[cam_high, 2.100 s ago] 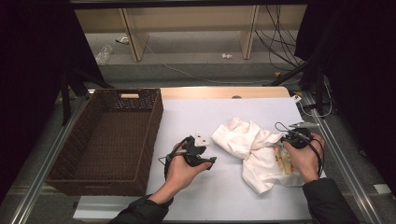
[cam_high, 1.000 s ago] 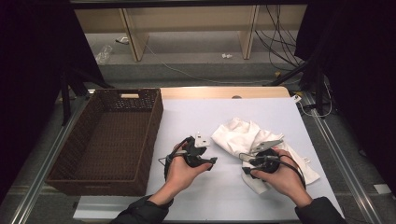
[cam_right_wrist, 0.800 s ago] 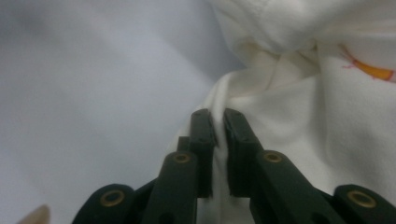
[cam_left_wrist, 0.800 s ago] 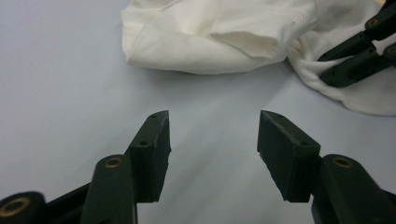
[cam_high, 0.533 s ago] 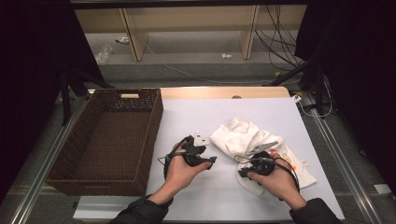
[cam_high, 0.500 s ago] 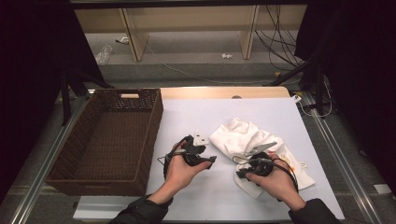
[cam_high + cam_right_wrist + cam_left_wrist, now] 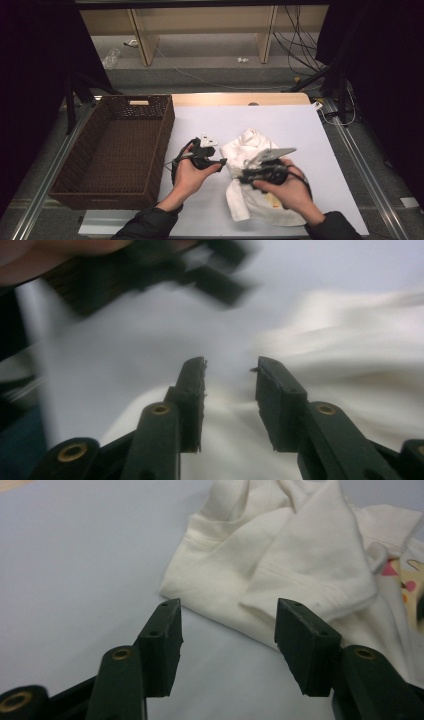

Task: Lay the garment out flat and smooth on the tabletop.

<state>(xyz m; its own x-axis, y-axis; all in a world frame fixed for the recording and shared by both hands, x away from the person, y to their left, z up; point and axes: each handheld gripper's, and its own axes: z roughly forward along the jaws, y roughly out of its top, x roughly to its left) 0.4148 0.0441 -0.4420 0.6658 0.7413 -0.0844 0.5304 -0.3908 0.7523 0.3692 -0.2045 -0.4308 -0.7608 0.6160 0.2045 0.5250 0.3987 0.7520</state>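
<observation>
On the white table (image 7: 280, 125), a cream garment (image 7: 250, 150) lies under the spread right gripper (image 7: 239, 176), just beside the spread left gripper (image 7: 223, 161).

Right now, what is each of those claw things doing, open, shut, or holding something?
Left gripper: open, empty, beside the white garment.
Right gripper: open, over the garment, gripping nothing.

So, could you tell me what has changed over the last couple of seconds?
The right gripper came from the table's right edge leftward, over the cream garment, toward the left gripper; its jaws stand open above the cloth, and the garment's near part looks more bunched. The left gripper, open beside the cloth, and the wicker basket stayed put.
</observation>
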